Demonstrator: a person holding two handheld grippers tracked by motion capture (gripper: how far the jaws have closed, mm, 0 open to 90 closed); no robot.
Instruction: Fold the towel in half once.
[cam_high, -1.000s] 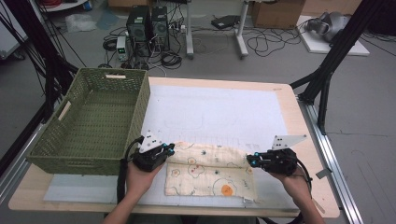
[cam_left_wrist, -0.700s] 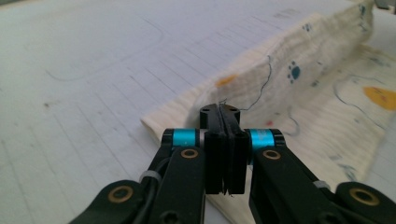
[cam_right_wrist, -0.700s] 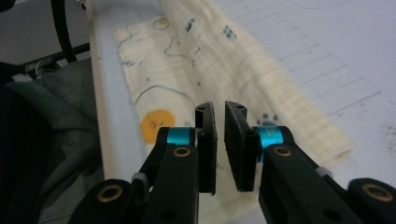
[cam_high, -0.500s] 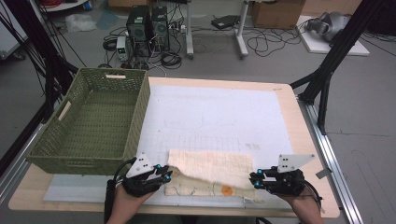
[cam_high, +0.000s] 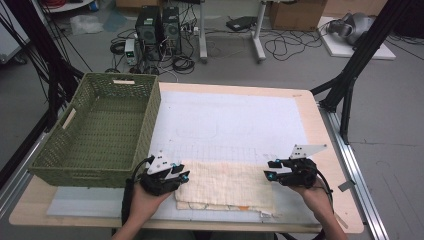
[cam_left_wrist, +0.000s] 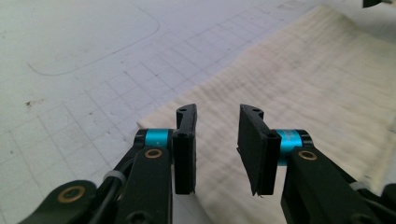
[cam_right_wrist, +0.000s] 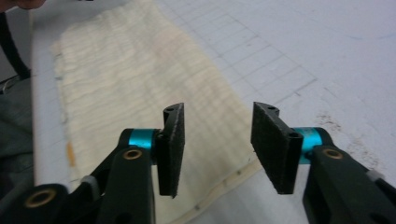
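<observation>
The cream, crinkle-textured cotton cloth (cam_high: 227, 186) you are working lies folded in half on the white gridded mat (cam_high: 230, 120) at the near edge of the pale wooden table (cam_high: 305, 100), with a strip of its printed underlayer peeking out along the near side. Your left gripper (cam_high: 184, 176) sits at the cloth's left end and your right gripper (cam_high: 269, 175) at its right end, each just at the edge of the fabric. In the left gripper view the black jaws stand apart with nothing between them, poised over the cloth's far left corner (cam_left_wrist: 154, 116); in the right gripper view the jaws are likewise spread and empty, hovering over the cloth's right border (cam_right_wrist: 233, 177). Expect the cloth to be very light, soft and limp: it will sag and drape wherever you do not support it, and its layers will likely slide on each other rather than move as one sheet. The puckered weave should give the jaw pads good purchase, so slipping looks unlikely. Take hold at the corners or along the short edges, pinching both layers together if you want the fold to stay aligned, and lift both ends evenly so the middle does not drag. The green woven basket (cam_high: 65, 165) stands on the left of the table, just beyond your left gripper and apart from the cloth.
</observation>
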